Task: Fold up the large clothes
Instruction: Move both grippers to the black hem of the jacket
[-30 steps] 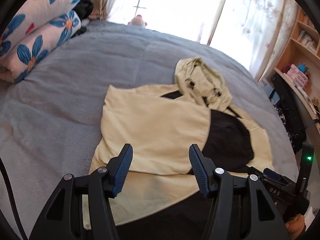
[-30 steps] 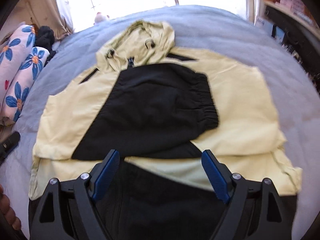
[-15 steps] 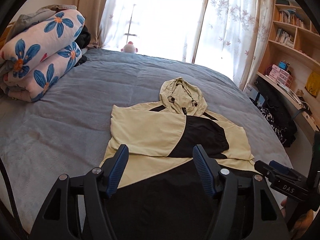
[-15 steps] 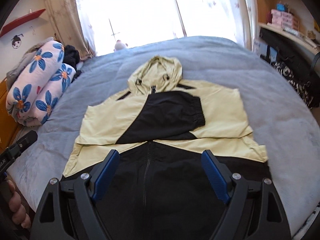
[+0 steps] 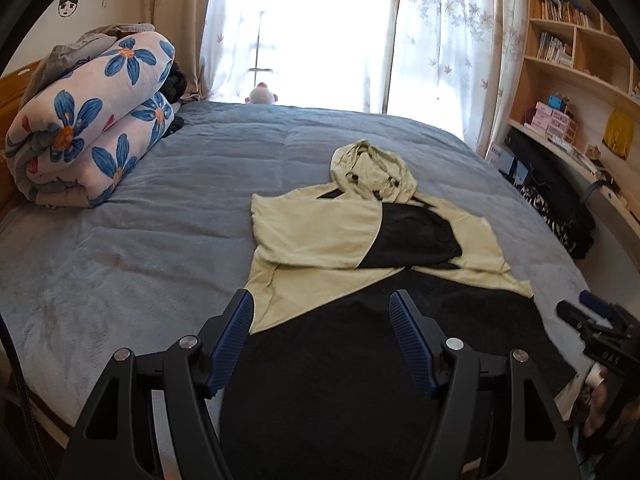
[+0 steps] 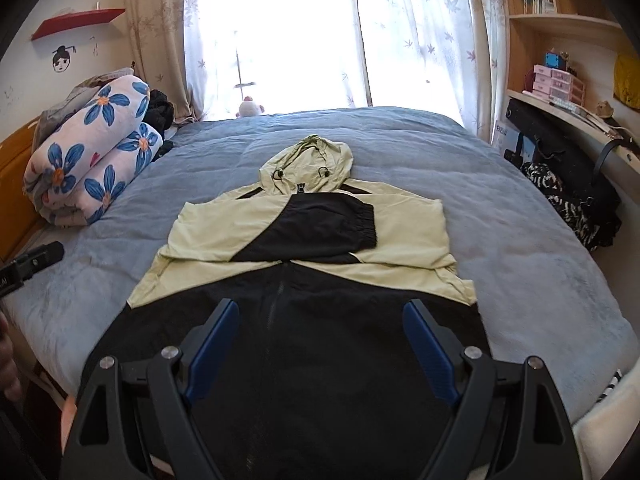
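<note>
A pale yellow and black hooded jacket (image 6: 304,248) lies flat on the blue-grey bed (image 6: 520,216), hood (image 6: 308,164) toward the window, both sleeves folded across the chest, the black cuffed sleeve (image 6: 320,228) on top. It also shows in the left wrist view (image 5: 320,240). My left gripper (image 5: 322,320) is open and empty above the jacket's black lower hem. My right gripper (image 6: 320,328) is open and empty above the same black hem area. The right gripper's tip (image 5: 592,320) shows at the left view's right edge.
A rolled flowered quilt (image 5: 88,120) lies at the bed's left side. Bookshelves and a desk (image 6: 568,92) with a black bag (image 6: 568,184) stand to the right. A small plush toy (image 6: 250,108) sits by the bright curtained window. The bed's near edge is below me.
Both grippers have pulled back and up away from the jacket, so more of the bed and room shows. The jacket has not moved.
</note>
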A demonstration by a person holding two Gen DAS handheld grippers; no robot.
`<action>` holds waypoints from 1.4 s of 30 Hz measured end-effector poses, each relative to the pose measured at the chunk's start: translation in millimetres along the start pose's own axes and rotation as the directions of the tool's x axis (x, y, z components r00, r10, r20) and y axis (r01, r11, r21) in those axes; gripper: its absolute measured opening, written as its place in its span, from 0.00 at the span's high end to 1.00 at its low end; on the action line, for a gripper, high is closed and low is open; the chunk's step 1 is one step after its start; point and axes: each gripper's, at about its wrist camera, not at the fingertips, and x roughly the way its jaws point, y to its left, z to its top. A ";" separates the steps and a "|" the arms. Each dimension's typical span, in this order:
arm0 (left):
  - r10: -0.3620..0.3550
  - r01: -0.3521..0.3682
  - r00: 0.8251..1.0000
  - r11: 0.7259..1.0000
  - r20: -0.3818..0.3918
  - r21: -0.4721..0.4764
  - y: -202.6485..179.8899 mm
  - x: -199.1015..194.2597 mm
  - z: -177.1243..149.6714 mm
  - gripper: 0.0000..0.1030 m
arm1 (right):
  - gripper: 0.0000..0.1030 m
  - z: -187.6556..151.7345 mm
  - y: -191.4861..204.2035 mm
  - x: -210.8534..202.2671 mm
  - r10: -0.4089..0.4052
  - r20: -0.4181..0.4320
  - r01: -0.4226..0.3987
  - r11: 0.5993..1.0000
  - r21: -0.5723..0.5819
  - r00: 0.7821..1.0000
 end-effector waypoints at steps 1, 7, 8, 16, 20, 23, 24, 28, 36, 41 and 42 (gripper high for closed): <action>0.003 -0.003 1.000 1.000 -0.014 0.001 6.0 -1.6 -6.1 0.33 | 0.18 -5.4 -2.9 -4.0 -0.005 0.003 0.005 1.000 -0.003 1.000; -0.013 0.007 0.993 0.999 -0.120 -0.052 40.9 4.0 -43.9 0.33 | 0.18 -32.3 -26.2 -17.4 -0.030 -0.006 0.030 0.999 0.012 1.000; -0.011 0.003 0.990 0.998 -0.137 -0.061 45.4 8.0 -49.0 0.33 | 0.18 -37.3 -31.0 -18.9 -0.033 -0.011 0.033 0.999 0.015 0.999; -0.019 -0.010 0.962 0.994 -0.274 -0.106 65.2 37.5 -100.7 0.33 | 0.18 -67.2 -74.6 -22.4 -0.068 -0.059 0.070 0.997 0.038 0.996; -0.018 -0.018 0.947 0.994 -0.321 -0.110 68.2 52.7 -118.6 0.33 | 0.18 -83.0 -99.4 -17.7 -0.096 -0.086 0.100 0.994 0.047 0.992; -0.028 -0.017 0.933 0.992 -0.359 -0.121 71.3 66.7 -129.0 0.33 | 0.18 -95.9 -123.4 -9.2 -0.117 -0.128 0.128 0.988 0.081 0.985; -0.029 -0.018 0.929 0.992 -0.370 -0.122 72.0 70.8 -131.3 0.33 | 0.18 -98.8 -130.8 -6.0 -0.122 -0.144 0.136 0.986 0.097 0.982; -0.032 -0.014 0.922 0.993 -0.386 -0.115 73.4 81.1 -134.0 0.33 | 0.18 -112.4 -162.3 7.5 -0.113 -0.205 0.152 0.971 0.183 0.972; -0.083 0.023 0.915 0.988 -0.394 -0.155 77.7 94.7 -137.0 0.25 | 0.21 -124.0 -193.9 41.8 -0.093 -0.300 0.176 0.949 0.262 0.949; -0.093 0.045 0.912 0.991 -0.399 -0.129 72.9 101.2 -139.0 0.18 | 0.24 -122.8 -189.5 60.6 -0.116 -0.349 0.194 0.961 0.197 0.930; -0.089 0.045 0.912 0.992 -0.400 -0.118 71.9 100.9 -139.5 0.18 | 0.29 -123.9 -186.8 65.9 -0.113 -0.370 0.191 0.965 0.181 0.922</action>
